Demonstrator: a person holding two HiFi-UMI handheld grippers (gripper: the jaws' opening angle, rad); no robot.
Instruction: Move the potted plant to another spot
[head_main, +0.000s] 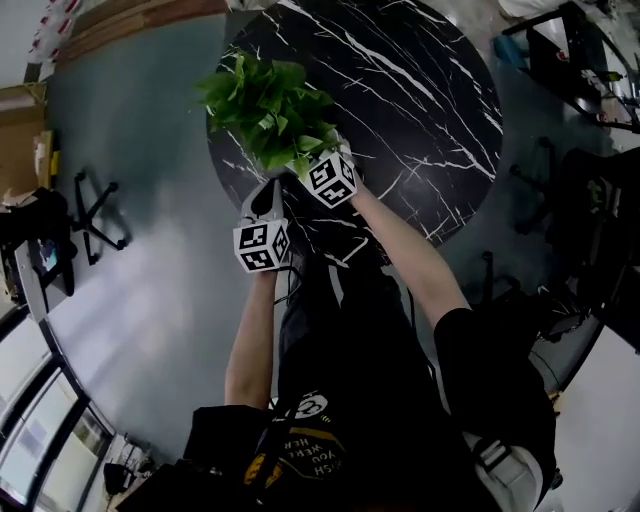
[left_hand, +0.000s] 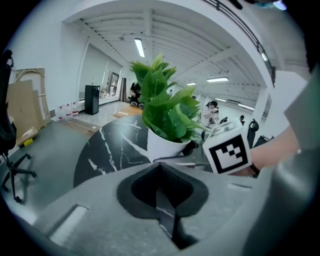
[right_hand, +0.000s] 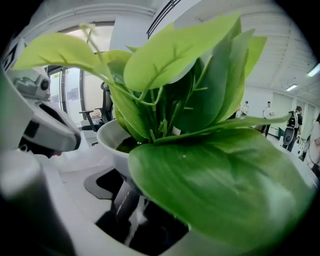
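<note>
The potted plant (head_main: 270, 110), green leaves in a white pot (left_hand: 167, 145), is at the near-left edge of the round black marble table (head_main: 420, 100). My right gripper (head_main: 322, 168) is shut on the pot, its jaws spread wide around the pot's wall (right_hand: 107, 137). Large leaves (right_hand: 200, 100) fill the right gripper view and hide the fingertips. My left gripper (head_main: 265, 205) trails just behind and to the left of the pot, apart from it. Its jaws (left_hand: 162, 200) are shut with nothing between them. The right gripper's marker cube (left_hand: 227, 152) shows beside the pot.
An office chair (head_main: 95, 210) stands on the grey floor to the left, with cardboard (head_main: 25, 140) further left. Dark chairs and desks (head_main: 590, 180) crowd the right side. People (left_hand: 212, 112) stand far off beyond the table.
</note>
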